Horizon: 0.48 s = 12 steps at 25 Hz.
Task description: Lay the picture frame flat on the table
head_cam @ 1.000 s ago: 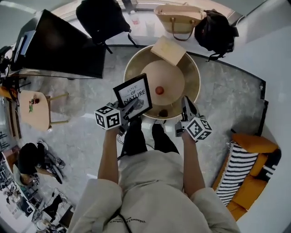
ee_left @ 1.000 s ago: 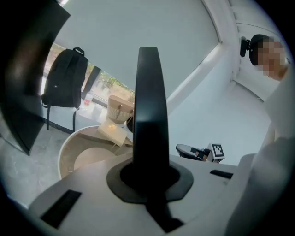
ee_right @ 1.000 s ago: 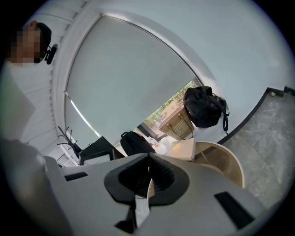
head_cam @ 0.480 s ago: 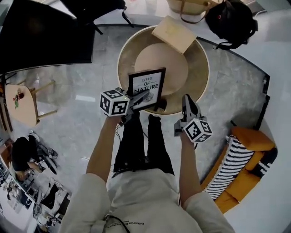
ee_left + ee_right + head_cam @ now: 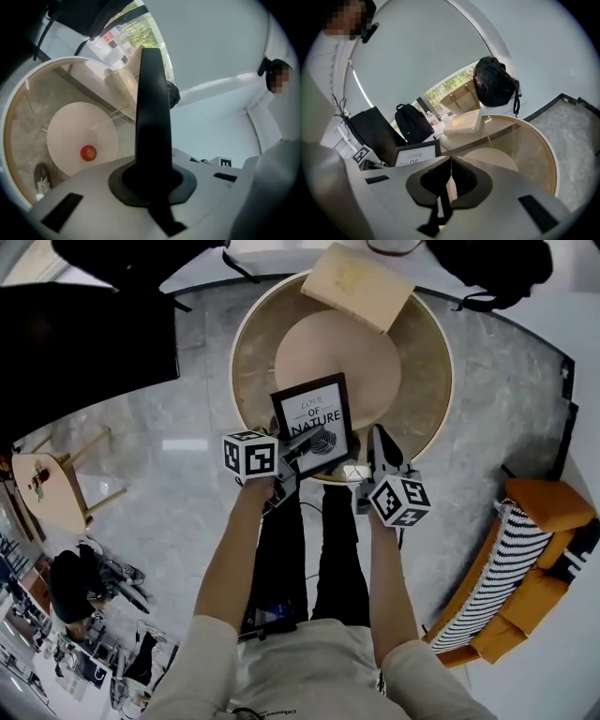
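Over round glass table's (image 5: 424,362) near edge, holds black-framed picture (image 5: 314,413) clamped in left gripper (image 5: 305,446), right gripper (image 5: 380,442) pinched empty alongside, tan box (image 5: 356,285) at far edge, marble floor (image 5: 178,493) beneath.

The head view looks steeply down from well above the table (image 5: 427,362) and takes in its whole top. The left gripper view sits at the table's near edge, close behind the frame (image 5: 152,117), facing across. The right gripper view sits beside it; both share the box (image 5: 461,124) at the table's far edge.
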Available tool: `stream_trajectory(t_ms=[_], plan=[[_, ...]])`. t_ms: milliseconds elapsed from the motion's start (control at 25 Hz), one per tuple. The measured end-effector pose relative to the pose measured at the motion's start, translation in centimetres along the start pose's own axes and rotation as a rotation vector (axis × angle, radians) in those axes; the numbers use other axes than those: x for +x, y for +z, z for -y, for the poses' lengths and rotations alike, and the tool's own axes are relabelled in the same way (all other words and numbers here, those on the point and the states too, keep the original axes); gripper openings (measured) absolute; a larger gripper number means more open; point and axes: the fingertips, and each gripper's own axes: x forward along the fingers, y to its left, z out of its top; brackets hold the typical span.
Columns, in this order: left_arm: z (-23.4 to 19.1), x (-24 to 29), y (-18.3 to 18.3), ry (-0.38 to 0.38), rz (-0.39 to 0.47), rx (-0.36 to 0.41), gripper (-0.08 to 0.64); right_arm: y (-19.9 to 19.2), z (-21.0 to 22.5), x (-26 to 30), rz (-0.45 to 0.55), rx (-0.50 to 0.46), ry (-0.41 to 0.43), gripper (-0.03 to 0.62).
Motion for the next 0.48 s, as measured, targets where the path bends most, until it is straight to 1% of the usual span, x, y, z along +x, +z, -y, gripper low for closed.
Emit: stream_trajectory(t_ms=[80, 160, 280, 480], plan=[[-1.6, 1.1, -0.5, -0.011, -0.011, -0.039, 0.028, -0.9, 0.0, 1.7, -0.023, -0.015, 0.016, 0.035], [-3.1, 2.0, -0.8, -0.017, -0.033, -0.053, 0.028, -1.9, -0.2, 3.5, -0.058, -0.054, 0.037, 0.035], [-5.1, 3.6, -1.1, -0.021, -0.063, -0.061, 0.028, -3.4, 0.0, 5.5, -0.112, -0.103, 0.067, 0.035], [-6.1, 5.9, -0.9, -0.040, -0.114, -0.050, 0.028, -5.2, 1.7, 6.7, -0.163, -0.129, 0.083, 0.035]])
